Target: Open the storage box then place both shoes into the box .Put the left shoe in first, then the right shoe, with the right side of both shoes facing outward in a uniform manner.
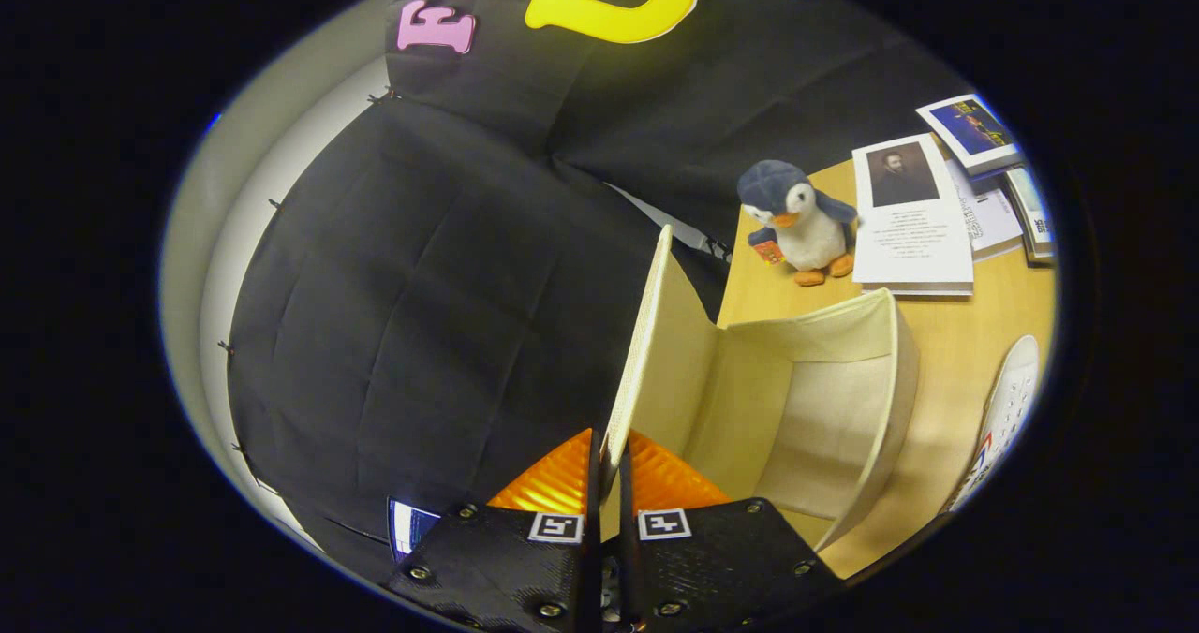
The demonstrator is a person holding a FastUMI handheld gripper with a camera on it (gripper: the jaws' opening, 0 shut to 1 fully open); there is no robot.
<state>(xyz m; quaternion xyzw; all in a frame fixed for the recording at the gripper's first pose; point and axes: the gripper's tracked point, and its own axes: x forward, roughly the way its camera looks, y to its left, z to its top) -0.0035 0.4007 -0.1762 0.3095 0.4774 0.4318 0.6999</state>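
Beige lid (pixel 646 352) stands upright at frame centre, gripper (pixel 607 483) clamped on its lower edge, storage box (pixel 843 399) open rightward.

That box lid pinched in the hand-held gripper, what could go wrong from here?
The hand-held gripper is shut on the edge of the lid, which stands upright over the open storage box. If the thin edge slips out, the lid may drop shut again. Pulling further could drag or tip the light box toward the penguin toy. The white shoe lies close beside the box and might get bumped.
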